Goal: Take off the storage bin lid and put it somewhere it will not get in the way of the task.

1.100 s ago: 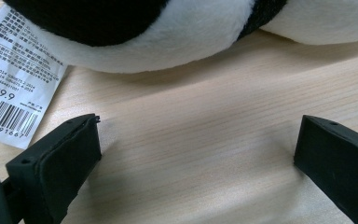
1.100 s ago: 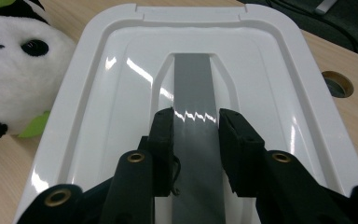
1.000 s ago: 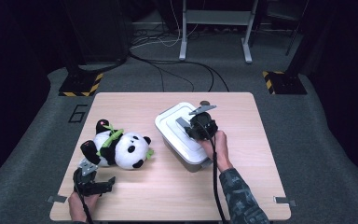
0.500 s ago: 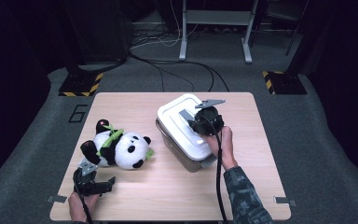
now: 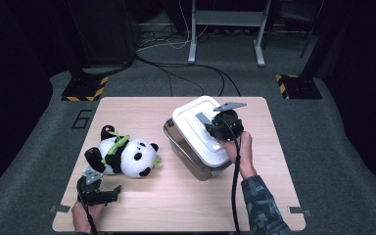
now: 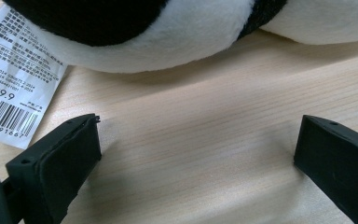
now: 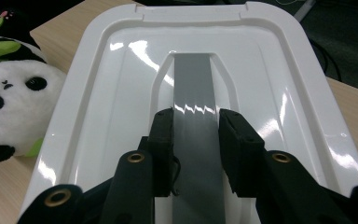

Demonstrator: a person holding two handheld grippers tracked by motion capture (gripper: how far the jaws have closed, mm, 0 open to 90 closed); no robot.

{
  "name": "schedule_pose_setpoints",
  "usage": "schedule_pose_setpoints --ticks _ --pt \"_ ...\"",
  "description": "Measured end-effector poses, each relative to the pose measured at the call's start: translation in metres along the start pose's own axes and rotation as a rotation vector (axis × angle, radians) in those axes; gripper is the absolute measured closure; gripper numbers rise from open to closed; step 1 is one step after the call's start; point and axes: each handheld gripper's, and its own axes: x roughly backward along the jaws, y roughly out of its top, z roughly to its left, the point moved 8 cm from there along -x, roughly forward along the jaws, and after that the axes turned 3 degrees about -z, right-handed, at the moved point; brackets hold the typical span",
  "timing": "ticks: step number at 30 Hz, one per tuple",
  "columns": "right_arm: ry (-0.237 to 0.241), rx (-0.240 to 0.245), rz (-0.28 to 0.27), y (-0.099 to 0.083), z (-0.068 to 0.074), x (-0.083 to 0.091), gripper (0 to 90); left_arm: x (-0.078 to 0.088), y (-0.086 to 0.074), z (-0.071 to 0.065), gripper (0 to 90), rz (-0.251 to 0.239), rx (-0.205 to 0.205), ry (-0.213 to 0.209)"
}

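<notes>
**Right tool clamped on the box lid's handle, left tool idle by the panda**

I take the storage box (image 5: 192, 155) as my landmark. It sits on the wooden table (image 5: 176, 196), a clear tub with a white lid (image 5: 196, 129) on top. The lid looks tipped, its near-right side higher than the tub's rim. I cannot tell what is inside the tub.

My right gripper (image 7: 195, 122) is over the lid, its jaws closed onto the grey strip handle (image 7: 193, 84) that runs along the lid's middle; each pad presses one side of the strip. In the high view the right hand (image 5: 238, 149) reaches in from the box's near-right side, forearm in a camouflage sleeve (image 5: 262, 205).

A toy panda (image 5: 125, 155) lies on its side to the left of the box, close to it but not touching, with a green sprig on its head. Its white price tag (image 6: 16, 88) lies flat on the wood.

My left gripper (image 6: 196, 149) is well left of the box, just short of the panda, low over the table. Its jaws stand wide apart with nothing between them but bare wood.
</notes>
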Motion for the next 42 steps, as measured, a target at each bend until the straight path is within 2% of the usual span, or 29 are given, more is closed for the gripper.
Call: schedule_pose_setpoints --ticks 27,36,42 --pt "-0.102 -0.094 -0.008 -0.022 -0.056 0.034 66.8 0.000 0.000 0.000 0.0 0.000 0.000 0.000" --pt "-0.128 -0.118 -0.017 -0.027 -0.069 0.043 66.8 0.000 0.000 0.000 0.0 0.002 0.000 0.000" --pt "-0.163 -0.142 -0.018 -0.033 -0.083 0.052 66.8 0.000 0.000 0.000 0.0 0.000 0.000 0.000"
